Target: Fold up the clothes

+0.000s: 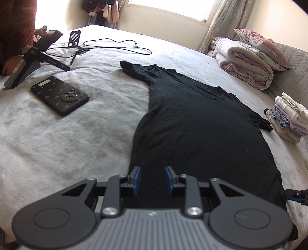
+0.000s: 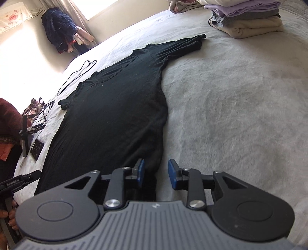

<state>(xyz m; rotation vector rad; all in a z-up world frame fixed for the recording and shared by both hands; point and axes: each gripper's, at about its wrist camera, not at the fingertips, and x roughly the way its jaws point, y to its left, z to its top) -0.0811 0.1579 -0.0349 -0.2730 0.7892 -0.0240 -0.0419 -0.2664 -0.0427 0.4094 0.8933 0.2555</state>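
We see left gripper (image 1: 152,179) low at black shirt (image 1: 192,123) hem, 6 o'clock, jaws apart, empty; right gripper (image 2: 156,174) level, straddling hem corner, jaws apart.

A bed (image 1: 57,144) covered by a pale grey sheet fills both views. A bright window (image 1: 169,7) is seen at the upper centre, flanked by a star-patterned curtain (image 1: 221,21). Cream walls (image 1: 273,17) are sunlit.
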